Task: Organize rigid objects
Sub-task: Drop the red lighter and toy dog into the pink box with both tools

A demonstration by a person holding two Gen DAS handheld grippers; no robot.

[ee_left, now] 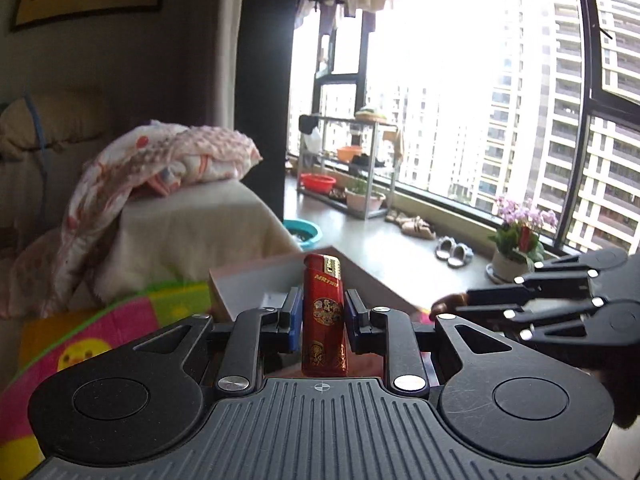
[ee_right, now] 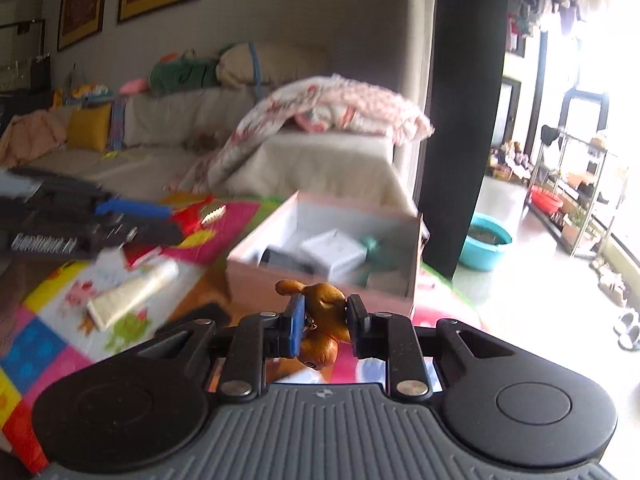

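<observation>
My left gripper is shut on a red lighter, held upright in front of a pink cardboard box. My right gripper is shut on a small brown toy animal, just before the same open box, which holds a white box and a green object. The right gripper shows at the right of the left wrist view; the left gripper shows blurred at the left of the right wrist view.
A colourful play mat carries a cream tube and a dark flat object. A sofa with blankets stands behind. A teal basin, a metal rack, slippers and a flower pot lie toward the window.
</observation>
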